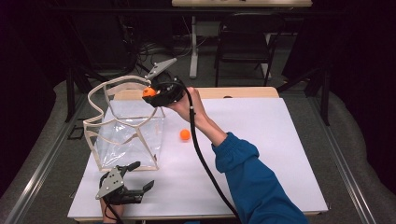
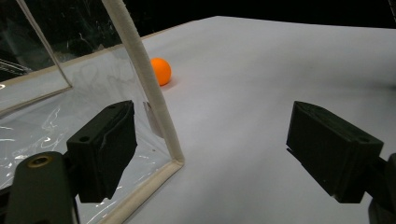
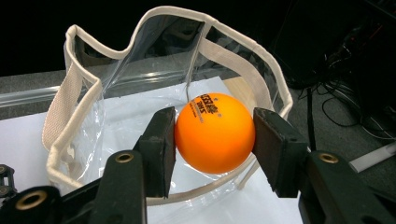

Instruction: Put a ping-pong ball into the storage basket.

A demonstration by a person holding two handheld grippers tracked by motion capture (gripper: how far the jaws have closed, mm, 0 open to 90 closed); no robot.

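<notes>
An orange ball point(image 3: 215, 132) is clamped between the jaws of the right gripper point(image 1: 156, 95), which is held in the upper centre of the high view, at the far right rim of the clear bag point(image 1: 125, 126). In the right gripper view the bag's cream-edged mouth point(image 3: 168, 18) is seen just beyond and below the ball, so the coming release turns on the ball being carried over that rim; whether it is already fully inside the opening cannot quite be judged. A second orange ball point(image 1: 185, 135) lies on the white table point(image 1: 261, 154) just right of the bag, nearer the right hand. The left gripper point(image 1: 133, 189), at lower left, is held with jaws spread and empty beside the bag's near corner point(image 2: 175, 161). Open room is left right of the bag.
</notes>
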